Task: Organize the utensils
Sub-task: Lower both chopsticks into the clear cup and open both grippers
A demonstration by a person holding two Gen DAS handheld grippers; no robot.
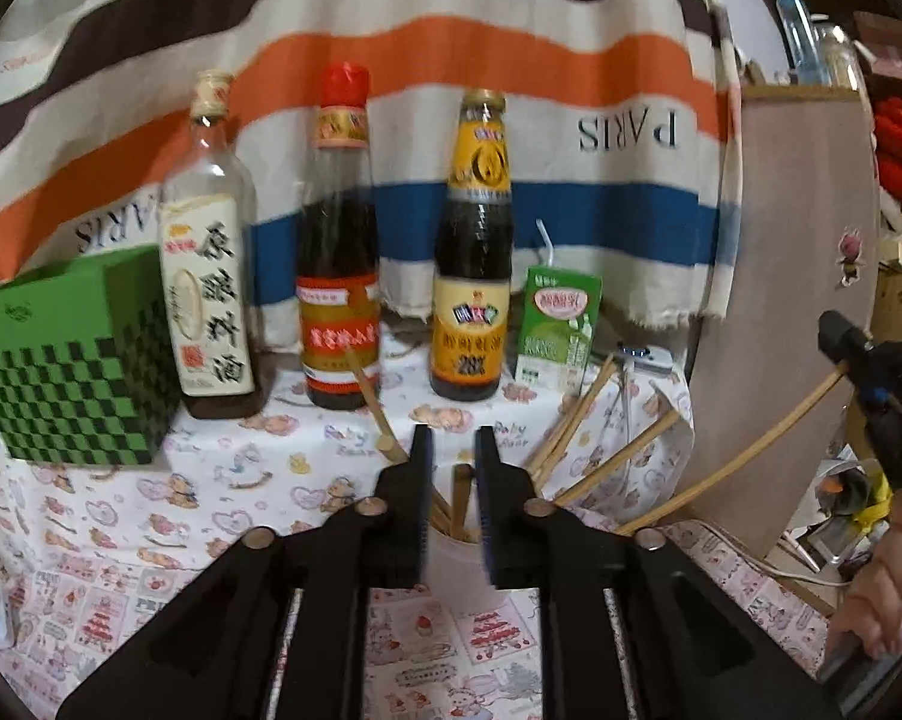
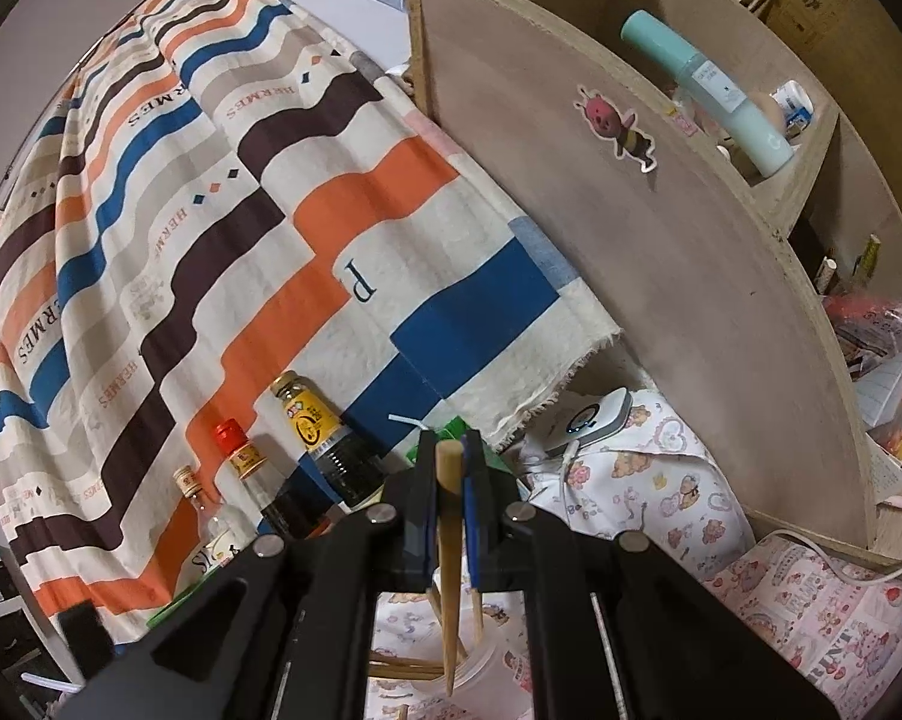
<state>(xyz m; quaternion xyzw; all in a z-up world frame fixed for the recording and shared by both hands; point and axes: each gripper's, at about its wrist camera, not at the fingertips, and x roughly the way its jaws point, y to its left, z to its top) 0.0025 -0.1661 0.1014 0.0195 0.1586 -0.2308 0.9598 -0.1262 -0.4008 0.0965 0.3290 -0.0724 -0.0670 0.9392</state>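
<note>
standing here watching: right gripper (image 2: 450, 480) is clamped on one chopstick (image 2: 449, 570), long axis pointing down at the cup (image 2: 481, 669) right below. left gripper (image 1: 449, 468) (narrowly parted, holding nothing) hovers at that cup's (image 1: 451, 564) rim.

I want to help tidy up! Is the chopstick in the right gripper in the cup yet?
Not fully. The right gripper holds the chopstick upright, its tip at the mouth of the clear cup, not released.
</note>
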